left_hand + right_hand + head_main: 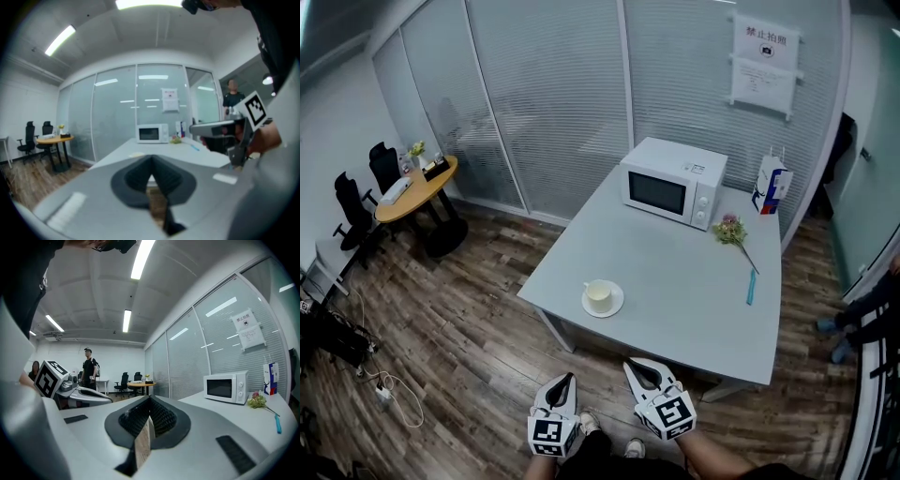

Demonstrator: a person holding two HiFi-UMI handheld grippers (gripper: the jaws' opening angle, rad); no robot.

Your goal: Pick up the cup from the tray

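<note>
A pale cup (pixel 599 294) stands on a small round white tray (pixel 605 310) near the front left corner of the grey table (pixel 675 281). Both grippers hang low in front of the table, over the wooden floor and short of the cup. The left gripper (pixel 568 377) is shut with nothing in it, its jaws meeting at a point (pixel 151 160). Just to its right, the right gripper (pixel 629 365) is also shut and empty (pixel 150 400). In the right gripper view the cup is hidden.
At the table's far side stand a white microwave (pixel 672 182), a blue-and-white carton (pixel 772 185) and a small flower (pixel 730 229); a blue pen (pixel 751 286) lies nearer. A round wooden table (pixel 414 187) with black chairs is far left. Cables (pixel 389 389) lie on the floor.
</note>
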